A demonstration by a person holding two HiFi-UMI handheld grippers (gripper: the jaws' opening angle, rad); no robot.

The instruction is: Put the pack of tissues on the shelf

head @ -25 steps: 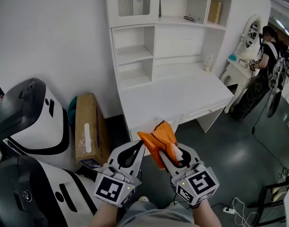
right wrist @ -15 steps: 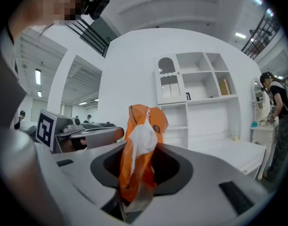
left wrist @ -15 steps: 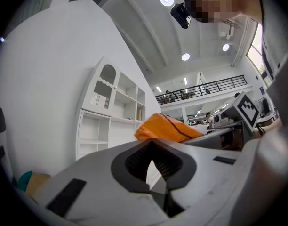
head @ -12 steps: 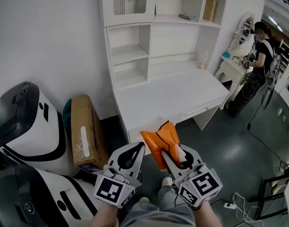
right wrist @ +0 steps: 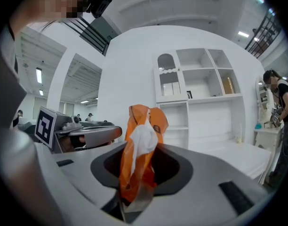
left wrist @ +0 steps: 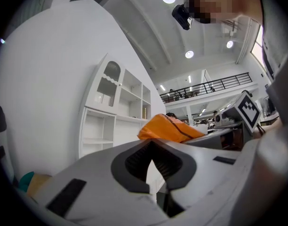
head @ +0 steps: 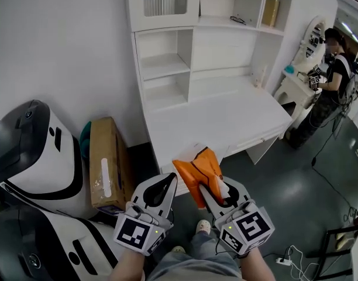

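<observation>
My right gripper (head: pixel 207 187) is shut on an orange pack of tissues (head: pixel 196 172), which sticks up and forward out of its jaws. In the right gripper view the pack (right wrist: pixel 140 149) stands upright between the jaws, its white front panel showing. To the left of it my left gripper (head: pixel 166 184) holds nothing, its jaws shut together (left wrist: pixel 156 166). The pack (left wrist: pixel 167 129) shows as an orange shape to that gripper's right. Ahead stands the white shelf unit (head: pixel 167 66) with open compartments above a white desk top (head: pixel 220 119).
A white and black machine housing (head: pixel 33 157) fills the left. A brown cardboard box (head: pixel 106 163) leans between it and the desk. A person (head: pixel 331 81) stands at a white dressing table (head: pixel 302 69) far right. Cables (head: pixel 290 256) lie on the dark floor.
Both grippers keep their place at the bottom of the head view, the pack still gripped. The view of the shelf and desk has shifted slightly between frames.
</observation>
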